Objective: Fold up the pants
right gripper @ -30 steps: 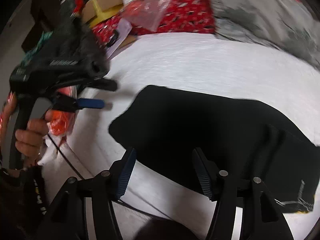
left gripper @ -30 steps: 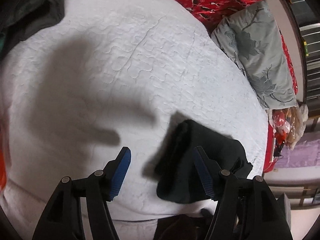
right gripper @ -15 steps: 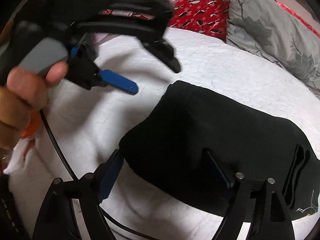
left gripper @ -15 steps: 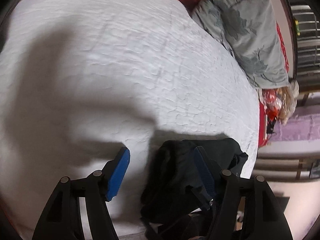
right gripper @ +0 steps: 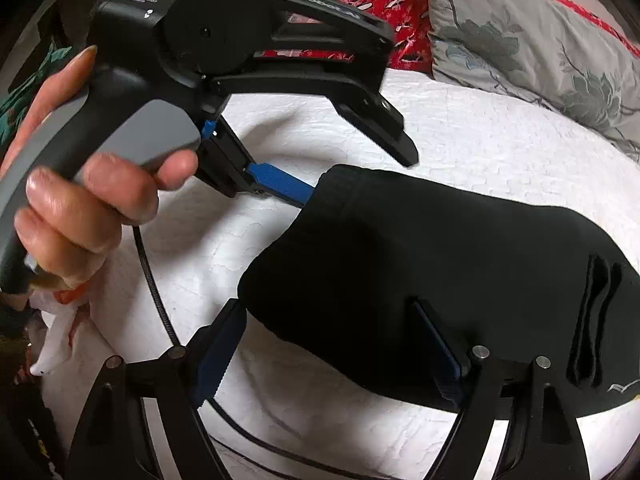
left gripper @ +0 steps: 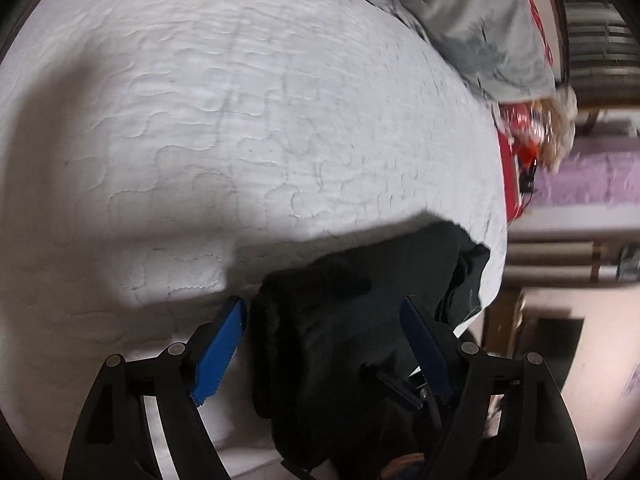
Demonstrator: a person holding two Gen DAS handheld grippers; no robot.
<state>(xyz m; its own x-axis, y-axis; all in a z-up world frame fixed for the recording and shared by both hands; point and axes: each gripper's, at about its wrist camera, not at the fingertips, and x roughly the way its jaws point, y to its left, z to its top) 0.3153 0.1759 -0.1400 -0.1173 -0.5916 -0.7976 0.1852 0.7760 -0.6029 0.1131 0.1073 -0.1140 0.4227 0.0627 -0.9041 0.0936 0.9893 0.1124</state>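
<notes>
Black folded pants (right gripper: pixel 432 280) lie on the white quilted bed (right gripper: pixel 480 140), below the grey pillow (right gripper: pixel 520 44). The left gripper (left gripper: pixel 320 340) and right gripper (right gripper: pixel 328 348) each straddle an end of the pants, fingers released and just spread wider, pads not pressing.

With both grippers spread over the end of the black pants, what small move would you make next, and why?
Probably close both grippers on the fold. The left gripper and right gripper have just been opening and now straddle the folded edge of the black pants on the white quilt, pads not yet pressing.
</notes>
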